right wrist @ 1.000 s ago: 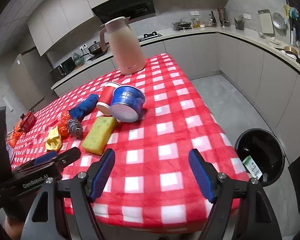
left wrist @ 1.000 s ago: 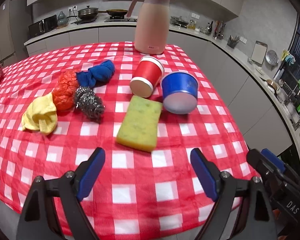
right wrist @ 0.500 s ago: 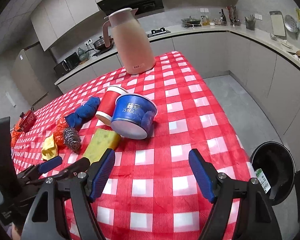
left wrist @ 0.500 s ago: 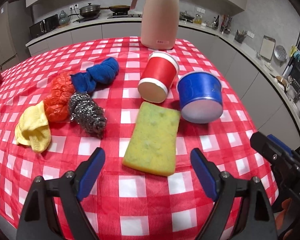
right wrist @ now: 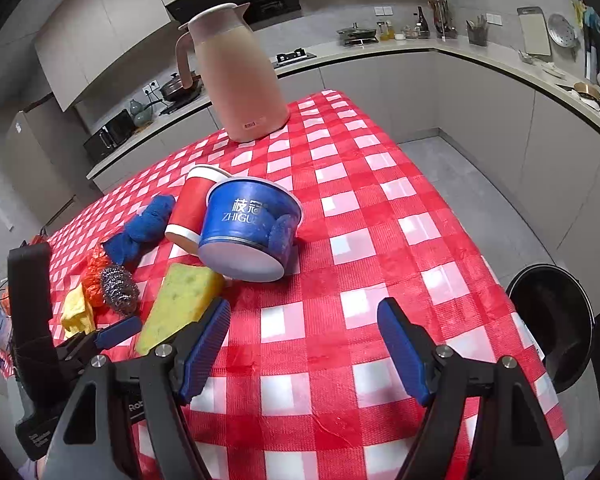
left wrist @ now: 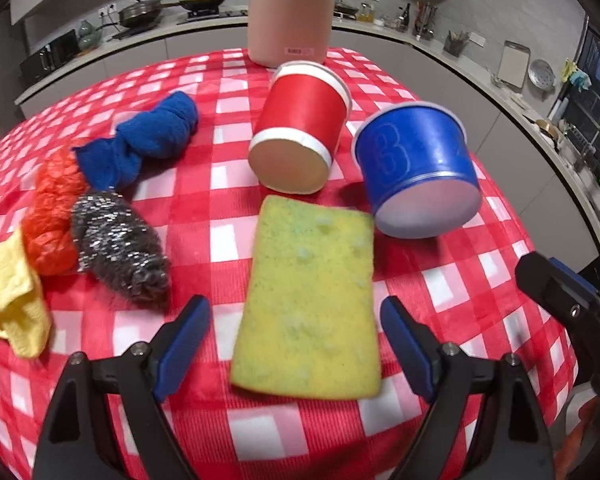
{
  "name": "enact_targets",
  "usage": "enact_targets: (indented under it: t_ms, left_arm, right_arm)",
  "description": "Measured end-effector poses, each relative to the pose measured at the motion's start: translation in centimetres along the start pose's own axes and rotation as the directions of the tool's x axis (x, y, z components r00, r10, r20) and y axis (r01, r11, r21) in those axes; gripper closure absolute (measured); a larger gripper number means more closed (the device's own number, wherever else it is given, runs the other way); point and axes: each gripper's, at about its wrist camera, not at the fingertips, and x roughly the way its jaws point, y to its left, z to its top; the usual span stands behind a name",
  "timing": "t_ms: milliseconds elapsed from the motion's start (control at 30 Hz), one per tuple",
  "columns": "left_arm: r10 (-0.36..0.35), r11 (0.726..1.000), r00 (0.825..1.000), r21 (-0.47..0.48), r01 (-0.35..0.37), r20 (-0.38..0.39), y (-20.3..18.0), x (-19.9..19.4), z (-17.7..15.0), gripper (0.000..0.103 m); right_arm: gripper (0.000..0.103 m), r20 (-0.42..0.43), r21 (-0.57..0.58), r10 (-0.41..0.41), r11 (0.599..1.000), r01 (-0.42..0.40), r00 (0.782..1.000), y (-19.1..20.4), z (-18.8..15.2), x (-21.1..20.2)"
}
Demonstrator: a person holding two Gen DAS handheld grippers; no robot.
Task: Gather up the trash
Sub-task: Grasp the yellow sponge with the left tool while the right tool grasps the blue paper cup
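**Gripper hardware, both hands**

Left gripper [left wrist: 296,338]: two black arms, matte and angular, each ending in a blue ribbed pad. Fingers [left wrist: 182,346] flat and tapered toward the tip. One silver round-head screw at each pad joint, a second further back on each arm.

Right gripper [right wrist: 304,350]: same build, black arms, blue ridged fingers [right wrist: 206,350], same silver screws. In the right wrist view the left unit's black body carries white lettering, only partly legible.
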Motion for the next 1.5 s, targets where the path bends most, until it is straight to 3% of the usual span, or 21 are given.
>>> enact_targets:
  t_ms: [167,367,1000,1500]
  left_arm:
    - [0.004,1.0,0.999,0.03,-0.005,0.042,0.3,-0.3,-0.3,0.041]
    - [-0.024,1.0,0.997,0.001,0.024,0.073,1.4,-1.1,-0.3,0.051]
    - [0.021,0.997,0.979,-0.082,-0.004,0.201,4.6,-4.9,3.3,0.052]
    - [0.028,0.992,0.984,-0.124,-0.006,0.178,6.1,-3.2,4.5,0.052]
  right_arm:
    - [0.025,0.0,0.001,-0.015,1.0,0.015,1.0,0.6,0.4,0.5]
    - [0.025,-0.012,0.0,-0.006,1.0,0.006,1.0,1.3,0.8,1.2]
    - [0.025,-0.006,-0.023,0.013,1.0,-0.013,1.0,3.6,2.9,2.5]
    - [0.025,-0.07,-0.026,0.017,0.999,-0.019,0.997,4.7,5.9,7.4]
